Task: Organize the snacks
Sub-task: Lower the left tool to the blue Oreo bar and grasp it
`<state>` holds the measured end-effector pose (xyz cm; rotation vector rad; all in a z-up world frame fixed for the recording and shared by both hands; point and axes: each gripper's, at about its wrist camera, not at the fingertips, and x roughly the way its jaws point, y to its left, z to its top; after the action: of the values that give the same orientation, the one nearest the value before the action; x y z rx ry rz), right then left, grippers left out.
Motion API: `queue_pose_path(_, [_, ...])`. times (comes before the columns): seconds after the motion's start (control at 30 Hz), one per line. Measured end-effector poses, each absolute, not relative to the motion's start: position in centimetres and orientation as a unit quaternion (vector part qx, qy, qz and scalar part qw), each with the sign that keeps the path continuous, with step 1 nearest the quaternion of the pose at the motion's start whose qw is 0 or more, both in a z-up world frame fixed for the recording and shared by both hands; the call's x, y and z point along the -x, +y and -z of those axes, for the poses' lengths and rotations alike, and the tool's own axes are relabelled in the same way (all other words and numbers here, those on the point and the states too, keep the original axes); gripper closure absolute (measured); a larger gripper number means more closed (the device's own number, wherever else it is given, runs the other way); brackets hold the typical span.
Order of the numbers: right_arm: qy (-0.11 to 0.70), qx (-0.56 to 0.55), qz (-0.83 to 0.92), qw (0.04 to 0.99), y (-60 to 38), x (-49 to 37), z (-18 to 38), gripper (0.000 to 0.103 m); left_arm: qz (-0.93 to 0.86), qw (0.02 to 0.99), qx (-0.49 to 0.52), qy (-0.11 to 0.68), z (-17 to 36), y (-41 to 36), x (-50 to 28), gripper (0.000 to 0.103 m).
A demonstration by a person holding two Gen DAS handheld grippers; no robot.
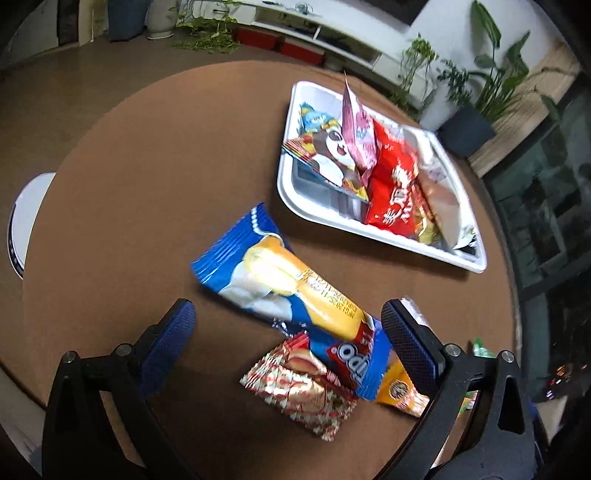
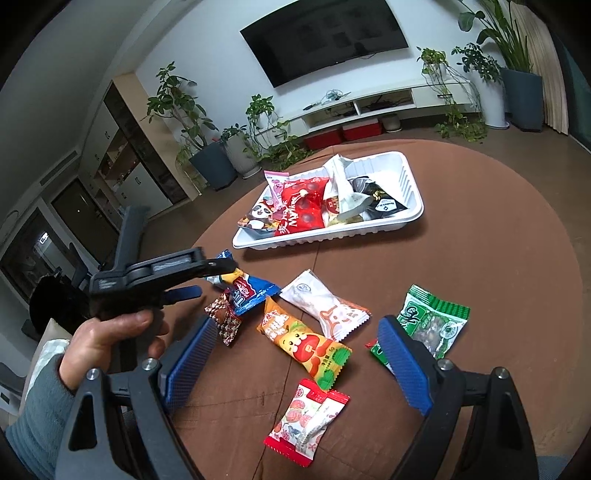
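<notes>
The blue snack packet [image 1: 295, 295] lies on the brown table [image 1: 147, 184] between the wide-open, empty left gripper [image 1: 288, 325] fingers, near the white tray [image 1: 291, 192]; the right gripper [image 2: 295, 332] gapes empty.

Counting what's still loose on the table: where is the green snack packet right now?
In the right wrist view the green snack packet lies on the brown table, far right of the loose snacks, beside the right gripper's right finger and right of the white packet.

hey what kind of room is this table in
Most likely a home living room: a wall-mounted TV above a low white media shelf, with potted plants around.
</notes>
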<state>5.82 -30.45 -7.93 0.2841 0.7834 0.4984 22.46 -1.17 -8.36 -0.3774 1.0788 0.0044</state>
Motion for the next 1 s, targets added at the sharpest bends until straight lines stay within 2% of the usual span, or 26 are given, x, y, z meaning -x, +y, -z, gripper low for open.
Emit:
queue_pose_path(0.23, [0.373, -0.144, -0.238, 0.885, -30.9, -5.9, 8.0, 0.012, -0.012, 0.837, 0.113, 0.535, 9.7, -3.3, -24.8, 0.008])
queue_pose_path(0.27, [0.373, -0.143, -0.237, 0.885, -30.9, -5.9, 8.1, 0.012, -0.009, 0.839, 0.107, 0.534, 9.7, -3.6, -25.0, 0.015])
queue_pose_path(0.33, [0.371, -0.141, -0.237, 0.887, -31.0, -5.8, 8.1, 0.012, -0.005, 0.841, 0.094, 0.532, 9.7, -4.1, -25.2, 0.021])
queue_pose_path(0.43, [0.368, -0.139, -0.236, 0.889, -31.0, -5.6, 8.0, 0.012, 0.006, 0.844, 0.089, 0.529, 9.5, -4.5, -25.3, 0.040])
queue_pose_path(0.47, [0.368, -0.138, -0.235, 0.889, -30.9, -5.6, 7.9, 0.012, 0.008, 0.844, 0.089, 0.529, 9.5, -4.4, -25.4, 0.043])
queue_pose_path(0.8, [0.370, -0.097, -0.245, 0.891, -29.7, -5.3, 7.4, 0.012, 0.035, 0.847, 0.055, 0.527, 9.6, -5.2, -26.4, 0.051])
queue_pose_path(0.9, [0.375, -0.073, -0.259, 0.887, -29.0, -5.7, 7.4, 0.012, 0.047, 0.847, 0.054, 0.527, 9.5, -4.6, -26.4, 0.060])
queue_pose_path(0.97, [0.381, -0.044, -0.271, 0.883, -28.2, -6.1, 7.3, 0.012, 0.056, 0.847, 0.056, 0.526, 9.5, -4.1, -26.3, 0.071])
queue_pose_path(1.0, [0.382, -0.031, -0.279, 0.881, -27.9, -6.3, 7.2, 0.013, 0.059, 0.847, 0.056, 0.526, 9.5, -3.8, -26.1, 0.072])
